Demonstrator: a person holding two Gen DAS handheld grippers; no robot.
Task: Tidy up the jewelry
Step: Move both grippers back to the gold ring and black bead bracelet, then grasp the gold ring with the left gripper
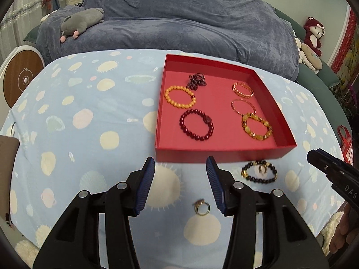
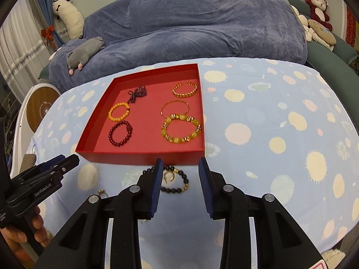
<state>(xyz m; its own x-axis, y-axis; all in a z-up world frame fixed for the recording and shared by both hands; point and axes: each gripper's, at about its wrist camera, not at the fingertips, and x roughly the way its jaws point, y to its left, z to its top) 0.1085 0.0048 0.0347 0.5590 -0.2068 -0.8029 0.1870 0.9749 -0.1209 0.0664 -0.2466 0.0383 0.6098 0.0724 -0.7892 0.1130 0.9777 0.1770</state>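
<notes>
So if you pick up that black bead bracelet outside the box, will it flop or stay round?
The black beaded bracelet with gold beads would probably sag, since it looks like separate beads on a string. It likely weighs little. On the light blue spotted cloth, a push would more likely slide or bunch it than roll it.

Six bracelets (image 1: 196,125) in red box (image 1: 224,151)

Blue-blanketed sofa (image 2: 190,22) with plush toys behind a spotted pale-blue tablecloth (image 2: 269,123); white curtains (image 2: 13,44) at left.

Spotted blue cloth (image 1: 89,134), grey plush (image 1: 82,21), blue blanket (image 2: 190,22), red plush (image 2: 317,6)
</notes>
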